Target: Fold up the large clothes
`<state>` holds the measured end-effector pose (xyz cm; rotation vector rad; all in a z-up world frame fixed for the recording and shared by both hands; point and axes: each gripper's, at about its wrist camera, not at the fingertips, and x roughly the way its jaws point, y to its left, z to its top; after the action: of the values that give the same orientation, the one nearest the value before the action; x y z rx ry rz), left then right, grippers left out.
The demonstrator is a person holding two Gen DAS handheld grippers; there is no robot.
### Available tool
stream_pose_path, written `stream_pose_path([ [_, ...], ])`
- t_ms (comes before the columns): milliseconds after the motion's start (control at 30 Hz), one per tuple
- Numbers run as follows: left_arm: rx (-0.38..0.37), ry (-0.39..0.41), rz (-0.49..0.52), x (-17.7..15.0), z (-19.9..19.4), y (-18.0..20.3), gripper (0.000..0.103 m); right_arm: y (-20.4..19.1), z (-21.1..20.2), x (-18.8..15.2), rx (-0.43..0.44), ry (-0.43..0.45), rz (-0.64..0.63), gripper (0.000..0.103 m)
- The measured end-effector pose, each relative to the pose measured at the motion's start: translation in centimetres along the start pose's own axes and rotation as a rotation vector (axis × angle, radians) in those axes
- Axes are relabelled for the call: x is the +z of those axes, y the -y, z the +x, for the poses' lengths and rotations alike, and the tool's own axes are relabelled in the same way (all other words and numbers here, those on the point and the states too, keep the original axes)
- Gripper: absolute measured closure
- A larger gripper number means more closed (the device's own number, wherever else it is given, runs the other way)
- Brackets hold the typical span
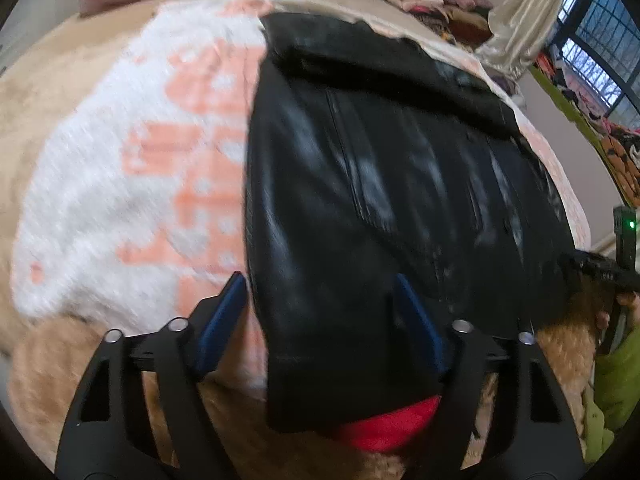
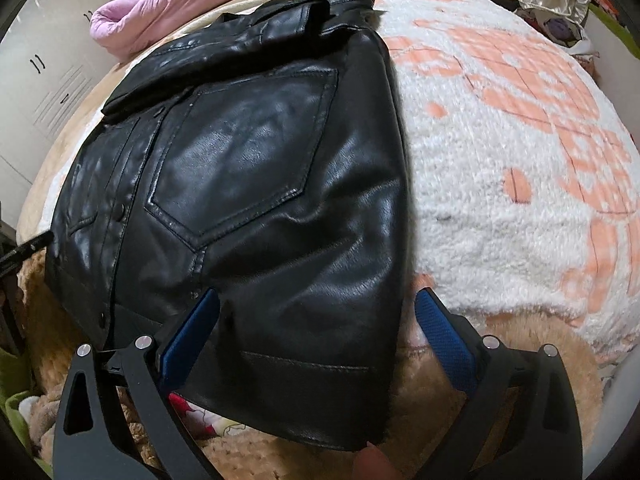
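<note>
Black leather jacket [image 2: 256,184] lies flat on white-and-peach fleece blanket [image 2: 500,168] over bed, collar at far end, hem hanging toward me. I see left claw [image 1: 320,312] spread, blue pads astride jacket's left hem corner, no pinch evident. Right claw [image 2: 316,332] spread too, straddling right hem corner; left pad at leather, right pad clear of it. Pink quilt [image 2: 180,4] beyond collar. Tan plush cover [image 1: 48,92] under blanket.
</note>
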<state>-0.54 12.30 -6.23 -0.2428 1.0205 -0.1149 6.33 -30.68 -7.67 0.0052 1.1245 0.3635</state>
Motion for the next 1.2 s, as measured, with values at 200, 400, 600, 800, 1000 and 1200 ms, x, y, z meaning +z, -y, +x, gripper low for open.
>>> stream_pose_path([
  [200,0.022,-0.033,0.025,-0.9,0.6,0.7,0.038,0.1,-0.3,-0.6,0.018,-0.018,-0.031,0.029],
  [400,0.015,-0.056,0.011,-1.2,1.0,0.3,0.038,0.4,-0.4,-1.1,0.070,-0.021,-0.048,0.040],
  [600,-0.037,-0.023,-0.052,-1.2,0.6,-1.2,0.067,1.0,-1.5,-1.4,0.117,0.026,-0.041,0.083],
  [800,-0.055,0.024,-0.025,-1.5,-1.8,-1.2,0.094,1.4,-3.8,-1.5,0.185,0.094,-0.019,0.091],
  [1000,-0.121,0.090,0.004,-1.0,-5.7,0.1,0.097,1.9,-7.9,-1.1,0.293,0.193,-0.006,0.094],
  [1200,-0.178,0.186,0.019,2.1,-8.3,1.0,0.097,2.7,-10.7,1.7,0.386,0.331,0.065,0.094],
])
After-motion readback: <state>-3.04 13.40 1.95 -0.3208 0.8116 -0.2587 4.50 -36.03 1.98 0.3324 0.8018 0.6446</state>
